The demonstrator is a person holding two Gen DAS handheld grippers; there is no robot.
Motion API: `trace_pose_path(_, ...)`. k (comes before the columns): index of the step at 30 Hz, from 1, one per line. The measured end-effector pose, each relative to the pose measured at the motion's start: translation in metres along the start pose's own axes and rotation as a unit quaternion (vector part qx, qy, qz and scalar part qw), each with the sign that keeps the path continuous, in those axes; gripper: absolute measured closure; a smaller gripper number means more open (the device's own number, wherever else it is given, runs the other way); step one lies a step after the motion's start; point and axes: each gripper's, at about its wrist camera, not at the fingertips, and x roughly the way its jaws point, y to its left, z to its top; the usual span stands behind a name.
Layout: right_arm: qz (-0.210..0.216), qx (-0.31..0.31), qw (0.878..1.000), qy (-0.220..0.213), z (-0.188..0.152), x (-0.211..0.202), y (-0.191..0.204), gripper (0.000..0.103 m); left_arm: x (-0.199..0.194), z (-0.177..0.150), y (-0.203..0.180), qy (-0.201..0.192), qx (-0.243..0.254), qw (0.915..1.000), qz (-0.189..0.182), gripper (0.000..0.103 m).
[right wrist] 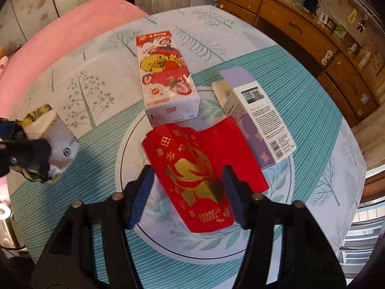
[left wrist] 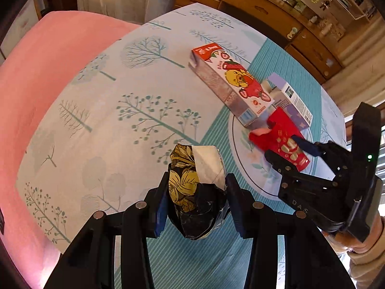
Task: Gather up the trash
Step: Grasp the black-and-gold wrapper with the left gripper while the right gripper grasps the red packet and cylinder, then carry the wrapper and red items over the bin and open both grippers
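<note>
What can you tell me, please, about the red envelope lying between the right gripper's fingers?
The red envelope looks like glossy paper printed with gold flowers and ornaments. It lies flat on the round leaf-patterned mat, its flap end open beside the purple box and close to the strawberry carton. The right gripper straddles its near end with both fingers spread wide; whether the pads touch it is unclear.

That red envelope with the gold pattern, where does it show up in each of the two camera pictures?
Left wrist view: the red envelope lies at the right, between the right gripper fingers.
Right wrist view: it fills the lower middle, between the two fingers.
Shared landmark: the strawberry carton lies just beyond it in both.
</note>
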Motion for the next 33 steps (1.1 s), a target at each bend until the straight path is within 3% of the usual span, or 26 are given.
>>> trace_pose_path(3, -0.004, 0.003, 1.0, -0.002, -0.003, -0.001, 0.006, 0.077, -0.009, -0.005, 0.014, 0.005, 0.008, 1.0, 0.001, 0.059)
trace_pose_path(8, 0.002, 0.038, 0.999, 0.001, -0.014, -0.016, 0.015, 0.086, -0.021, -0.017, 0.025, 0.005, 0.023, 0.9997, -0.009, 0.059)
trace_pose_path(16, 0.022, 0.109, 0.994, 0.011, -0.05, -0.056, 0.059, 0.089, -0.056, -0.044, 0.048, -0.002, 0.068, 0.9969, -0.04, 0.059)
trace_pose_path(24, 0.012, 0.187, 0.982, 0.0, -0.087, -0.107, 0.151, 0.09, -0.103, -0.077, 0.096, -0.008, 0.139, 0.9861, -0.091, 0.059)
trace_pose_path(33, -0.012, 0.275, 0.961, -0.024, -0.125, -0.161, 0.281, 0.09, -0.152, -0.13, 0.175, -0.015, 0.225, 0.9638, -0.143, 0.059)
